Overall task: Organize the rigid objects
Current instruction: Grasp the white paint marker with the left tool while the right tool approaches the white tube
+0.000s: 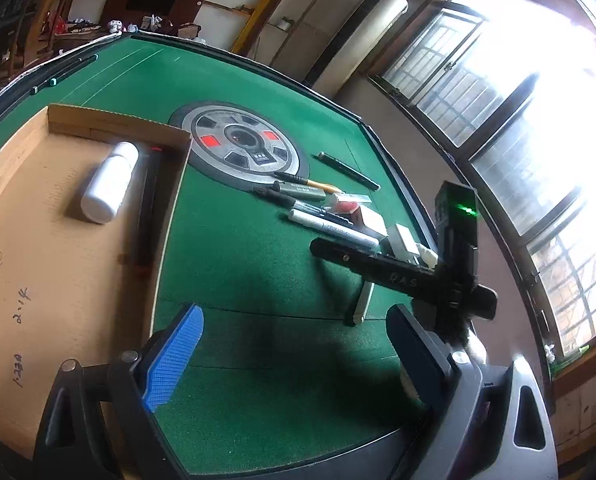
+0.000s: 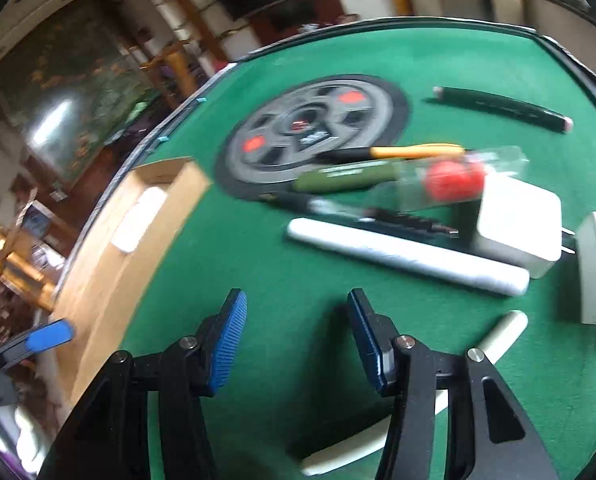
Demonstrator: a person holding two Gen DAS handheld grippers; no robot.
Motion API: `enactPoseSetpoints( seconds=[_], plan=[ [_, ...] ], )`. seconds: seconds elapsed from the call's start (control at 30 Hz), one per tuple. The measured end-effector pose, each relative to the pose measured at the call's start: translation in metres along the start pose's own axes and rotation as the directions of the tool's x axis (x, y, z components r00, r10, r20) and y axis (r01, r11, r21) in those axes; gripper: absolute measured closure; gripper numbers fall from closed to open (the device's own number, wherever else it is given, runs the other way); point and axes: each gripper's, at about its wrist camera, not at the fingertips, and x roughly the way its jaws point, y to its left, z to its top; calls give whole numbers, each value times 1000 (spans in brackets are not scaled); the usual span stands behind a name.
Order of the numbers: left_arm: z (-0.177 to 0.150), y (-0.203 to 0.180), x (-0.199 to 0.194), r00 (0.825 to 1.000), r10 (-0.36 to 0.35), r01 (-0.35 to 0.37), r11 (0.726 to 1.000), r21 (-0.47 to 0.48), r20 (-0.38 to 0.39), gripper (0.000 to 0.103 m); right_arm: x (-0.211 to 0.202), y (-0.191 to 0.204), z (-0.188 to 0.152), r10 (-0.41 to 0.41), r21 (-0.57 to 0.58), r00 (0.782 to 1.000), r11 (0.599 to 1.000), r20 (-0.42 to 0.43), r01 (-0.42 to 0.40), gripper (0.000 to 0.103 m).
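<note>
Both tongs, left (image 1: pixel 294 344) and right (image 2: pixel 296 334), stood apart and empty; the white marker (image 2: pixel 406 256), probably light, rigid and slippery, suited a mid-barrel grasp.

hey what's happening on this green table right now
A person with two handheld grippers is sorting loose items into a cardboard box. A white bottle already lies inside. The left gripper is open and empty beside the box. The right gripper, also empty, hangs over the pens and chargers.
</note>
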Motion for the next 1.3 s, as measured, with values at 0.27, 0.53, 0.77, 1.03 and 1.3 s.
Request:
enactPoseSetpoints(
  seconds=[0.27,0.53,0.77,1.03,1.3],
  plan=[
    [-5,-17,32,998,-18,20,999,26,-53,8,-26,-38,14,-167,138,977,979,131,149,44],
    [-11,-26,32,998,-8,11,998,60,-62,8,-4,-20,7,-52,69,999,996,13,51,41],
    [3,-39,42,996,70,-65,993,99,-50,8,-28,-30,2,109,167,990,978,87,-123,41],
    [24,-45,135,965,227,-211,969,126,-131,11,-71,-83,-4,-11,383,960,918,280,-101,40],
    [12,-54,133,944,324,-285,899,333,-68,89,-74,-94,-7,-76,439,955,896,287,-60,40]
  ],
)
